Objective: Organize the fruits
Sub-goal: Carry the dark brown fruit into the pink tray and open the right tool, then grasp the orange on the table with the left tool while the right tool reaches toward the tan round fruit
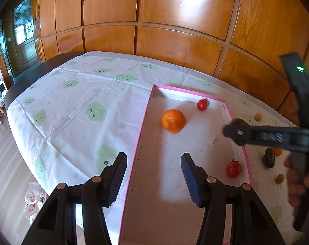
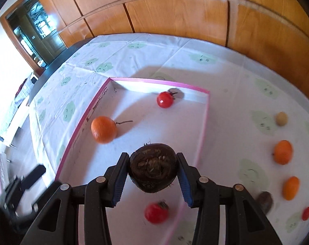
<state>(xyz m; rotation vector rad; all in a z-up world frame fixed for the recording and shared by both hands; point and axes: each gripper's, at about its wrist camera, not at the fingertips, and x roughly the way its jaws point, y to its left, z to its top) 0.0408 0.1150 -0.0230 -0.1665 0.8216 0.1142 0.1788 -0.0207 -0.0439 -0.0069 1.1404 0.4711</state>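
Dark brown and rough, the water chestnut [image 2: 153, 168] sits pinched between my right gripper [image 2: 152, 175] pads, hanging over the pink-rimmed tray [image 2: 204, 130]. My left gripper [image 1: 153, 175] is half open on nothing, straddling the tray's left wall, tilted down. Inside the tray so far: near tomato [image 2: 156, 212], orange [image 2: 103, 129], far tomato [image 2: 164, 99]. Right of the tray, several fruits still wait on the cloth [image 2: 232, 110], so I'd guess I'm about halfway.
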